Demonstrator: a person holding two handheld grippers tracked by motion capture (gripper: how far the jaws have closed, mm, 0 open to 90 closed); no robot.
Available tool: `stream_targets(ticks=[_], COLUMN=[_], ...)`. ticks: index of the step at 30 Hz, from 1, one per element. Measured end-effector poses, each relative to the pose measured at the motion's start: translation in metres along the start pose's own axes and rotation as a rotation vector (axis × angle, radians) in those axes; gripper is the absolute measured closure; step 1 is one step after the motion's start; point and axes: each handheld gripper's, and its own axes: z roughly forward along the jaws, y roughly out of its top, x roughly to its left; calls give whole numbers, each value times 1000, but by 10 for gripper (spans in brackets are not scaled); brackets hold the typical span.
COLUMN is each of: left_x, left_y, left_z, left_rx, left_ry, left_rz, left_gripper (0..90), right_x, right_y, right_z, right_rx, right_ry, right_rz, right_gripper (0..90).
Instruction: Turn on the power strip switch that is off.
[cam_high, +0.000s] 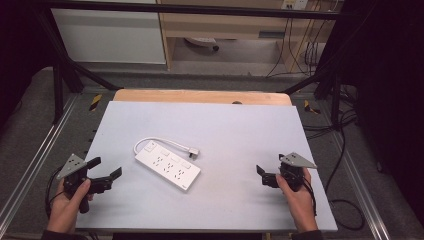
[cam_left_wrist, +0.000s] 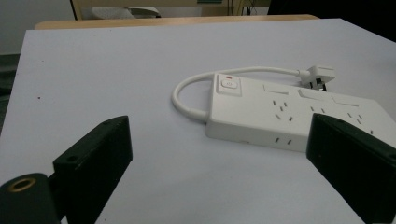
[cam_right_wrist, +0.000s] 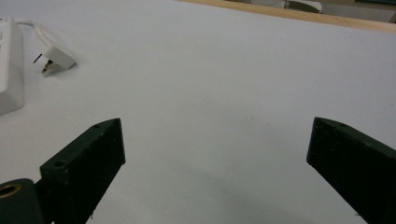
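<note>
Showing the power strip's (cam_left_wrist: 299, 114) switch (cam_left_wrist: 228, 84): left gripper view.

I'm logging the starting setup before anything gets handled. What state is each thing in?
power strip: flat on the table, sockets up, all empty
plug: unplugged, lying beside the strip
cable: looped
left gripper: open, empty
right gripper: open, empty
</note>
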Motion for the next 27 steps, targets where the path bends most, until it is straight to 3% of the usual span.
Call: stream_targets(ticks=[7,13,19,27], left_x=[-5,-10,-14,-17], left_y=[3,4,7,9], left_z=[1,1,-4,-4], left_rx=[-25,-28,-73,-80], left_ry=[-26,-42,-70,-73], left_rz=[4,-4,-1,-6], left_gripper=[71,67,64,70], right_x=[2,1,6,7], right_y=[-1,0,0,2], right_z=[3,3,5,5], right_rx=[14,7,17,15], right_ry=[-6,-7,2,-1], right_rz=[-32,-21,-42,-48], right_gripper=[44,44,43,42])
